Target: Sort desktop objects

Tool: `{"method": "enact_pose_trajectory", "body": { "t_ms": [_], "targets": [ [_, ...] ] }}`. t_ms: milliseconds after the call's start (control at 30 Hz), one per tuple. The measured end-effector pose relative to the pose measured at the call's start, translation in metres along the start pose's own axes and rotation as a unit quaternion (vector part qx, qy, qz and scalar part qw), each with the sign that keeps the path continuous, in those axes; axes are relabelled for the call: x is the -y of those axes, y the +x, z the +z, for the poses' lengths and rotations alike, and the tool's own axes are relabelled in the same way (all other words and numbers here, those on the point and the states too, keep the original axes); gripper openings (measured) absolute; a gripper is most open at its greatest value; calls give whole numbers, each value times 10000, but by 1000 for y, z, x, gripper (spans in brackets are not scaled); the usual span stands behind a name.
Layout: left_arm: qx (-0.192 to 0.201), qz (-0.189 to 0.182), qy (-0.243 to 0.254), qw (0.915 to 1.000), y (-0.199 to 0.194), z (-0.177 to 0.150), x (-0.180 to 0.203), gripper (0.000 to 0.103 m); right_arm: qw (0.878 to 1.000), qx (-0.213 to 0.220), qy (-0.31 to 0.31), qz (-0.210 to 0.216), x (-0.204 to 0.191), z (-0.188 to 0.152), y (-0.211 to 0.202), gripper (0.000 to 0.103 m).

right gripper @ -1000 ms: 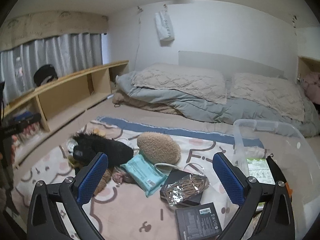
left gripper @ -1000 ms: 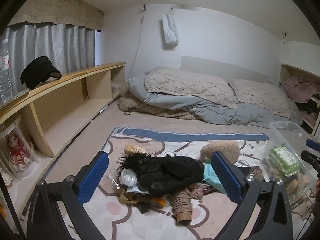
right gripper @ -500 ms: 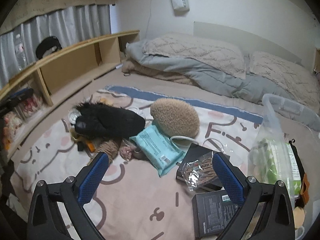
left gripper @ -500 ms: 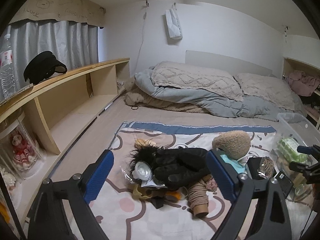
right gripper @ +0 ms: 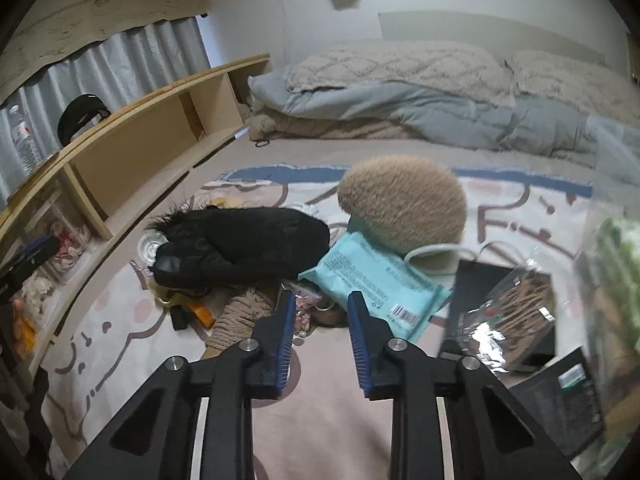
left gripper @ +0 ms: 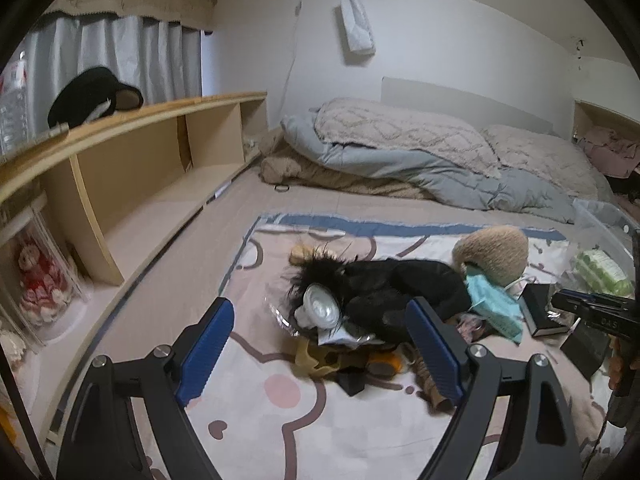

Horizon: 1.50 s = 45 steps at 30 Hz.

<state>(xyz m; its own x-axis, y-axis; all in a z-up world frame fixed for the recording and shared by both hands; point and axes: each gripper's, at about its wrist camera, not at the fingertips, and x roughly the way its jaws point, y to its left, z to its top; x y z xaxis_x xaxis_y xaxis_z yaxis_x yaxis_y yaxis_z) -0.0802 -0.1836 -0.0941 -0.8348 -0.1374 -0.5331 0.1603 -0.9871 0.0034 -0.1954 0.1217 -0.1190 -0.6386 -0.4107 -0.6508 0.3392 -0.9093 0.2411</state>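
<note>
**Clutter heaped ahead of both grippers**

The left gripper [left gripper: 320, 344] hung with fingers spread wide, holding nothing; a furry black garment [left gripper: 392, 292] lay between and beyond its tips. The right gripper [right gripper: 322, 320] stood narrowed but parted, empty, a teal wipes packet [right gripper: 376, 276] just past its right finger, a tan fuzzy pouch [right gripper: 402, 204] farther on.

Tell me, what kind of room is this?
Probably a bedroom. A rumpled grey quilt and a pillow lie on a wide bed, grey curtains hang at the side, and a long wooden shelf runs beside the bed.
</note>
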Motion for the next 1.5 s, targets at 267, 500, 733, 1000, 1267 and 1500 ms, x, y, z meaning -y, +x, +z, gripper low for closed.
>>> {"method": "enact_pose_trajectory", "body": {
  "t_ms": [267,500,733,1000,1267,1500],
  "targets": [
    [-217,-220,-112,9995,29,-22,-11,88,9995,-287,52,100,-7,1,56,23],
    [-341,-555,129,9978,43,-44,-1,88,9986,-481,54,189,-22,15,106,23],
    [-617,-770,63,9951,63,-63,3,87,9985,-507,-22,191,-20,14,126,23],
    [-802,-810,90,9934,75,-74,6,81,9983,-533,-47,228,-13,-29,133,23],
    [-819,-843,100,9930,82,-72,12,81,9962,-659,308,476,-2,-56,118,23],
    [-800,-875,223,9927,84,-74,18,81,9926,-922,488,622,0,-79,110,23]
  ]
}}
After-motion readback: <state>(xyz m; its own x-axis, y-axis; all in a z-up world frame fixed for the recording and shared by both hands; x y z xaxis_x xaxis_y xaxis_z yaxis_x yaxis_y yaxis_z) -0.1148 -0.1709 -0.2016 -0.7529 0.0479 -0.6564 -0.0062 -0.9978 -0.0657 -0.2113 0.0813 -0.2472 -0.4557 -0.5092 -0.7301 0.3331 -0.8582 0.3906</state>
